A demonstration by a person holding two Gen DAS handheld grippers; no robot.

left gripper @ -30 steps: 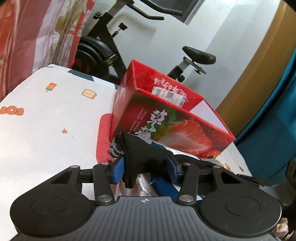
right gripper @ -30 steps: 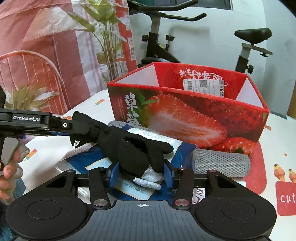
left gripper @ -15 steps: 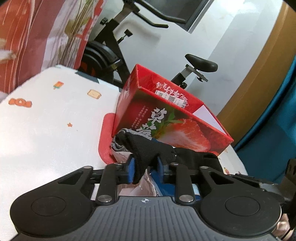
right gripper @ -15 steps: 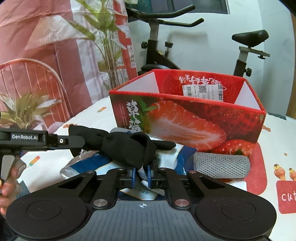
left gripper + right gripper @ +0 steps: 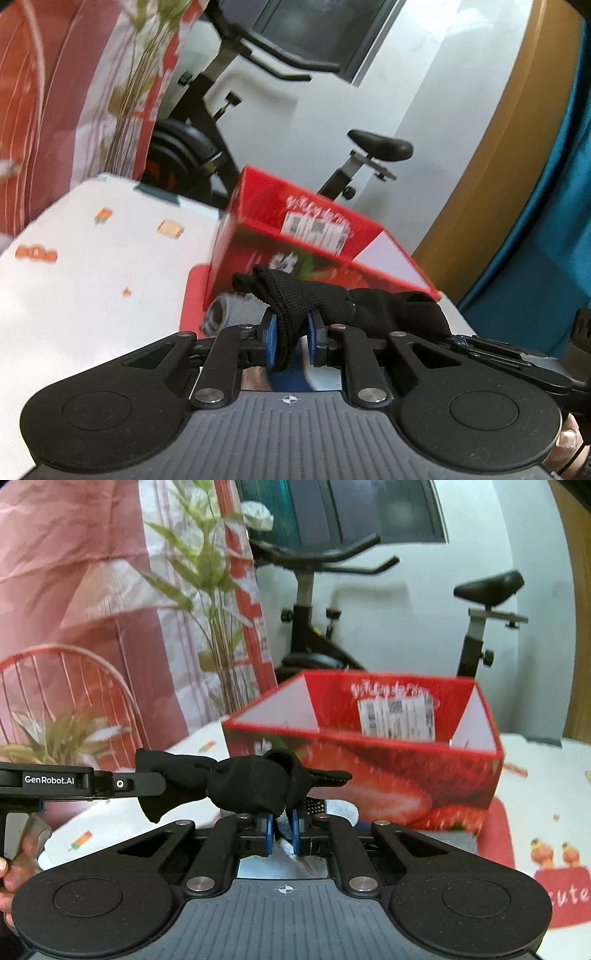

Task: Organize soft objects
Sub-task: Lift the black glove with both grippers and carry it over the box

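A black knit glove [image 5: 295, 299] hangs stretched between both grippers, above the table. My left gripper [image 5: 291, 332] is shut on the glove's cuff end. My right gripper [image 5: 283, 825] is shut on the glove's [image 5: 255, 784] finger end, where grey-white fabric shows between the pads. The left gripper also shows at the left of the right wrist view [image 5: 147, 784]. The open red strawberry box [image 5: 373, 760] stands just behind the glove and looks empty inside; it also shows in the left wrist view [image 5: 314, 240]. A grey knit item [image 5: 229, 314] lies in front of the box.
The table wears a white cloth [image 5: 92, 280] with small cartoon prints and red patches. An exercise bike [image 5: 332, 627] stands behind the table. A plant-print curtain [image 5: 92, 590] hangs on the left, a teal curtain [image 5: 546, 221] on the right.
Both grippers closed on the black glove and lifted it off the blue packet and grey items. Both views now sit higher, looking further over the box's rim.
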